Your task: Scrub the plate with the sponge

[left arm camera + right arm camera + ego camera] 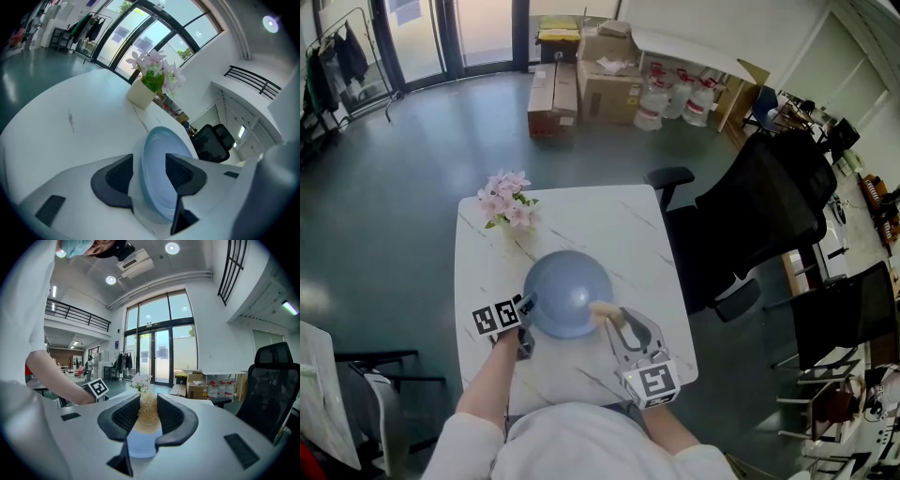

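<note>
Tabletop (609, 220) margin surrounds the plate (567, 291), left tool (527, 304) loosely straddling its rim.

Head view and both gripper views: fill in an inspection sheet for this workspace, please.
Surface: white marbled table.
Job's things: blue plate on the table; tan sponge at its near right rim.
Clutter: pot of pink flowers at the table's far left corner.
Grippers: left gripper open, plate rim between its jaws; right gripper shut on the sponge.
Cables: nothing seen.
Surroundings: black office chairs to the right, cardboard boxes beyond the table.
</note>
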`<state>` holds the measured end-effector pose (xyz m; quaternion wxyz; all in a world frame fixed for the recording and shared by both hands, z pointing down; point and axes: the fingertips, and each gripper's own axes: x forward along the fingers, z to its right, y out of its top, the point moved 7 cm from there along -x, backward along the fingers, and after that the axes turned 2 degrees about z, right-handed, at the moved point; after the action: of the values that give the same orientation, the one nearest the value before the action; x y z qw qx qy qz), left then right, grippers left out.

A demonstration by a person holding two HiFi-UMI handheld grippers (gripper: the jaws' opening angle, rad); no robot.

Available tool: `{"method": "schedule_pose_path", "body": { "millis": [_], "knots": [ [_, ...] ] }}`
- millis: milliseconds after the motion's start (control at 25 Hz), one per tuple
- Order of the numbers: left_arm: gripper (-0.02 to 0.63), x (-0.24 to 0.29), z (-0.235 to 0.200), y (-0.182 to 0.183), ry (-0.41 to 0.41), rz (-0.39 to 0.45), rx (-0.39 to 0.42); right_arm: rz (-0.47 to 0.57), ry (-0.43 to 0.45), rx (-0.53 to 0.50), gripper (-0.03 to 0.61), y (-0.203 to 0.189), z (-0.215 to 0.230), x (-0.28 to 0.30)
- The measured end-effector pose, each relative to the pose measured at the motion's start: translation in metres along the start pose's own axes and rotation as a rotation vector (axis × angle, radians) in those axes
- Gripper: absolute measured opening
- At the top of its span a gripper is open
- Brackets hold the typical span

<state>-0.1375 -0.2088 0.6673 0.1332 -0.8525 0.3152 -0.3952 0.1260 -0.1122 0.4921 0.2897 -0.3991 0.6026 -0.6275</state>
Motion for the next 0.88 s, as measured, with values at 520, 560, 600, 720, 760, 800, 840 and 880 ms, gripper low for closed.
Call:
{"method": "schedule_pose_path", "body": {
  "millis": [520,560,600,720,760,800,840,880],
  "knots": [
    [0.04,-0.076,0.076,0.038,-0.146,0.239,0.465,0.043,-0.025,-0.005,0.12,0.015,0.005,0.0],
    [0.037,-0.083,0.084,0.039,-0.161,0.253,0.502,0.047,-0.03,-0.005,0.119,0.017,0.005,-0.001],
    [0.035,-0.09,0.091,0.04,-0.175,0.268,0.537,0.051,-0.035,-0.003,0.119,0.018,0.006,-0.001],
    [0.034,-0.11,0.111,0.041,-0.209,0.311,0.62,0.065,-0.044,-0.005,0.118,0.022,0.006,-0.004],
    [0.034,-0.117,0.116,0.04,-0.219,0.322,0.645,0.07,-0.046,-0.006,0.118,0.023,0.006,-0.005],
    [0.034,-0.123,0.121,0.039,-0.228,0.333,0.666,0.075,-0.049,-0.006,0.119,0.024,0.005,-0.007],
    [0.034,-0.129,0.126,0.038,-0.238,0.343,0.683,0.078,-0.052,-0.006,0.12,0.026,0.004,-0.009],
    [0.034,-0.135,0.13,0.037,-0.246,0.352,0.695,0.081,-0.056,-0.004,0.118,0.027,0.003,-0.01]
  ]
}}
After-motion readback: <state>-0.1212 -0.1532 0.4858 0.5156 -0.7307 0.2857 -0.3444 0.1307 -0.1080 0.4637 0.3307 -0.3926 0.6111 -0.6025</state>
